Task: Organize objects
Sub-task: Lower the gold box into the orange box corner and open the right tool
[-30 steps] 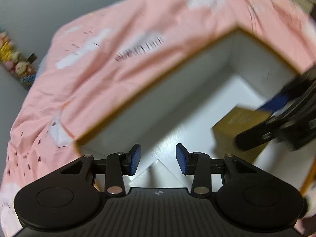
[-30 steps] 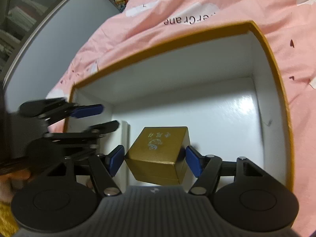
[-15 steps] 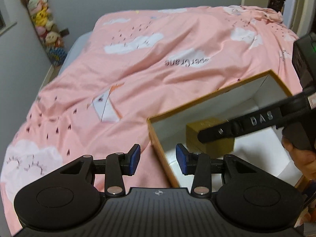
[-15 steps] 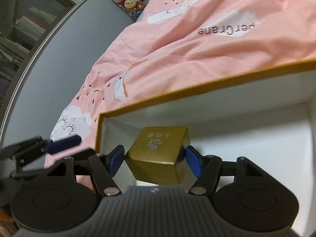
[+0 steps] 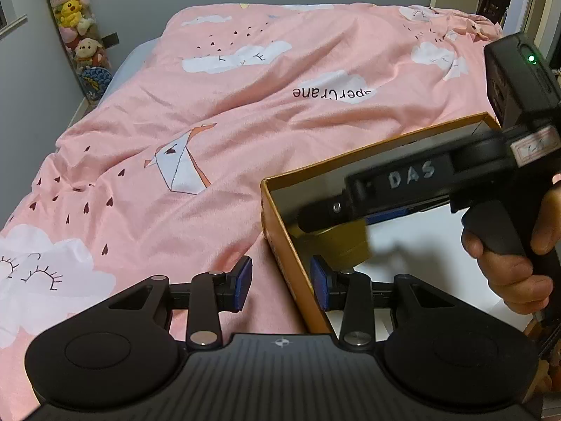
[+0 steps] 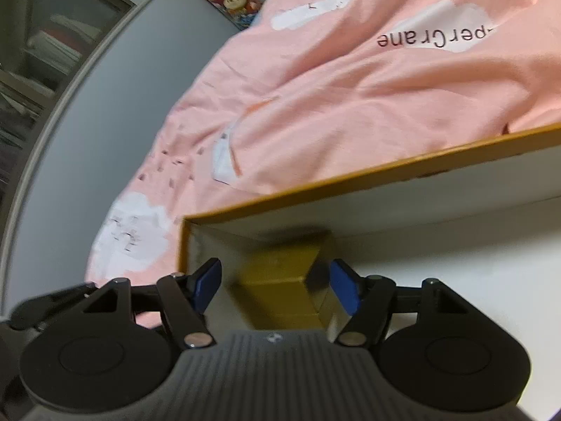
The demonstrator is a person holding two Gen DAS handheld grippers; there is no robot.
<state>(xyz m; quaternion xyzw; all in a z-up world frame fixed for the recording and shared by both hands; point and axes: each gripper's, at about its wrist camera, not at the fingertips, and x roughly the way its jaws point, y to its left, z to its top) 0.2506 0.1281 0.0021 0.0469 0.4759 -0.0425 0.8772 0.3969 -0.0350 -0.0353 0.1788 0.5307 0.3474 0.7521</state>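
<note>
Bedspread (image 5: 245, 112), pink with white clouds, filled most of both views. At the lower right of the left wrist view sat an open cardboard box (image 5: 280, 231) with an orange rim and white inside.

The left claw (image 5: 280, 282) straddled the box's near side wall, one blue pad outside and one inside. Its jaws were closing, but the pads did not yet press on the wall.

The right claw (image 6: 277, 286), held by a hand (image 5: 515, 266) at the right edge of the left view, reached into the box's left corner. A small gold box (image 6: 280, 277) sat low in that corner between its spread pads, with a gap showing on each side, so it looked released, not pinched.

The gold box appeared light, stiff and smooth-sided, likely somewhat slippery. Its two flat opposite sides, gripped squarely at mid-height, seemed the best hold.
</note>
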